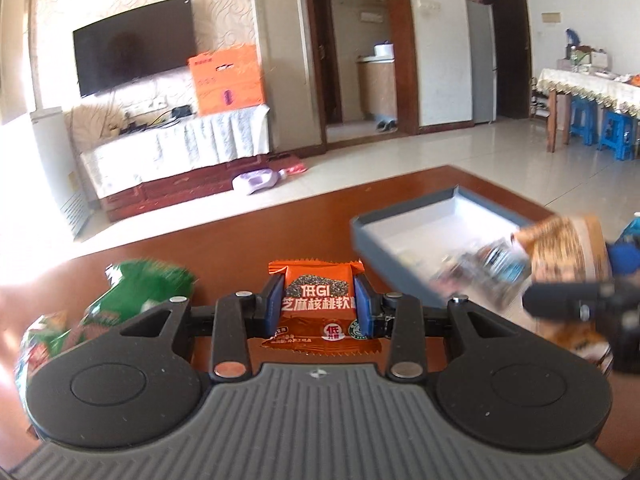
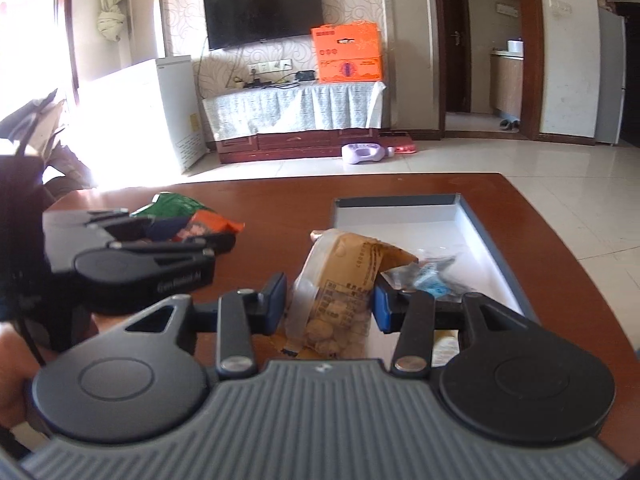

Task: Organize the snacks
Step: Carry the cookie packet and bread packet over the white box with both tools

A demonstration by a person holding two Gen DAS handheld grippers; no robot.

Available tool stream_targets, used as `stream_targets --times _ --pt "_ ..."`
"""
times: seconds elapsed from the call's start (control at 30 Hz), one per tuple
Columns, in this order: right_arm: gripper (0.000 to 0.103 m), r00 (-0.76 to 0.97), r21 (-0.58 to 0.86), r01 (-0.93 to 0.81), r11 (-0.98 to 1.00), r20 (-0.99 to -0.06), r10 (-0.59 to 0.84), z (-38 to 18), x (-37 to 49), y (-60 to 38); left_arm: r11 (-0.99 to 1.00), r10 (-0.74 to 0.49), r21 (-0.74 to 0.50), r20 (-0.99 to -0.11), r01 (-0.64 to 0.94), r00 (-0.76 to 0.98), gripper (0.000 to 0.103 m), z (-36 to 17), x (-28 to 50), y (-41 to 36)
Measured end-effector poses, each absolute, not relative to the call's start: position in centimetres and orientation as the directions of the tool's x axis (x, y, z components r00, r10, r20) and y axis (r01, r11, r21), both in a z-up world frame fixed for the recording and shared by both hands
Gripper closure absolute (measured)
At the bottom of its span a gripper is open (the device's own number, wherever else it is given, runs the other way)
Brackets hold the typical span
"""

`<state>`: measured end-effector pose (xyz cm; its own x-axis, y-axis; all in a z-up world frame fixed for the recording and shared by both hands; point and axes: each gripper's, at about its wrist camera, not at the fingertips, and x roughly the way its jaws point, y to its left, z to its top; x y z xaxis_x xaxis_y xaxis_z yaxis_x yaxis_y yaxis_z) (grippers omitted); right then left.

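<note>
Two light, crinkly packs: our left gripper pinches the orange snack pack mid-body above the worktop; our right gripper pinches the brown bag beside the tray.

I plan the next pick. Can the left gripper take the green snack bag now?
Probably not: the left gripper is shut on the orange snack packet. The green snack bag lies unobstructed beside it.

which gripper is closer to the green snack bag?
Left. The left gripper, shut on the orange packet, sits right beside the green snack bag; the right gripper is over by the grey tray.
</note>
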<state>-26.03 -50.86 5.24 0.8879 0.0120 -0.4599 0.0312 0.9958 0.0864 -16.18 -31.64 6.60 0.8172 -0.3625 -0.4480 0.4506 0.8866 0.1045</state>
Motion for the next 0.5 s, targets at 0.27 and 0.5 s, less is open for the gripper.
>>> stream_targets --times 0.27,0.5 --pt "0.056 0.882 0.091 0.1 0.991 -0.469 -0.046 4.5 -26.9 -54.5 0.865 -0.426 0.06 -0.437 0.499 0.792 0.061 7.3 -15.4 -37.9" --pt "0.056 0.876 0.083 0.125 0.989 -0.477 -0.07 3.7 -26.6 -56.0 0.846 -0.455 0.073 -0.418 0.528 0.786 0.061 7.2 -13.8 -42.6"
